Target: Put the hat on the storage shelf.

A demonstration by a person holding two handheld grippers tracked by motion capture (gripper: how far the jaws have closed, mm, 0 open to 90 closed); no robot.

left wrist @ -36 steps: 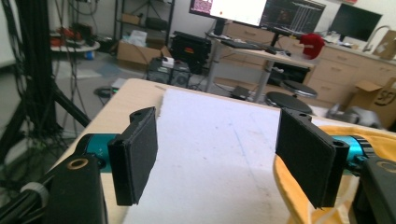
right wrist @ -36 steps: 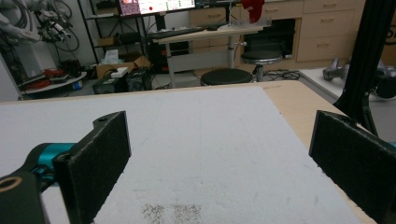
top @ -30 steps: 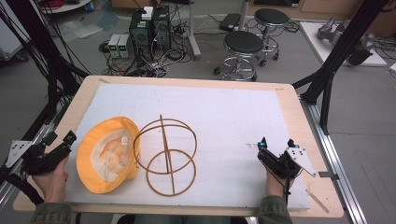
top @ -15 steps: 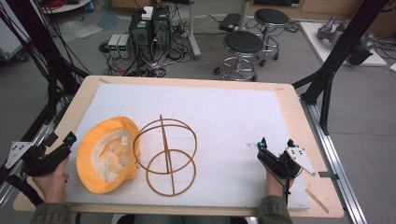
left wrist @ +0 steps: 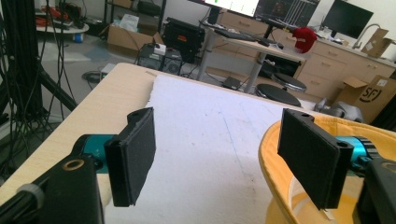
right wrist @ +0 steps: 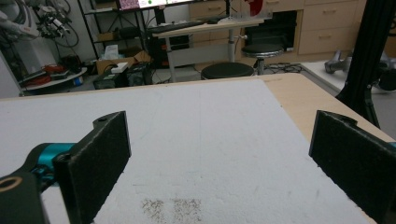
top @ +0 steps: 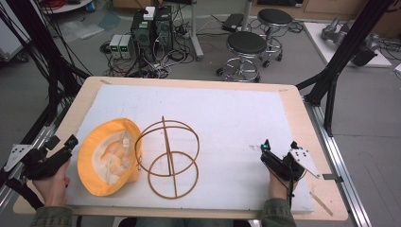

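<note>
Okay, both hands parked at the near edge of the worktop [top: 293, 101]. My left claw [left wrist: 224, 156] stands wide apart and empty, just left of the orange hat [top: 109, 156]; the hat's brim already peeks past its right jaw. My right claw [right wrist: 222, 156] is spread too, nothing between the jaws, well apart on the near right. The hat lies crown-down at near left, touching the wire frame [top: 168, 156]. I judge it soft and light, so I'd pinch the brim. The frame looks stiff, thin, maybe slippery; I'd grab a ring. There's plenty of bare white mat [top: 236, 118] far and right, but the near edge is close.
</note>
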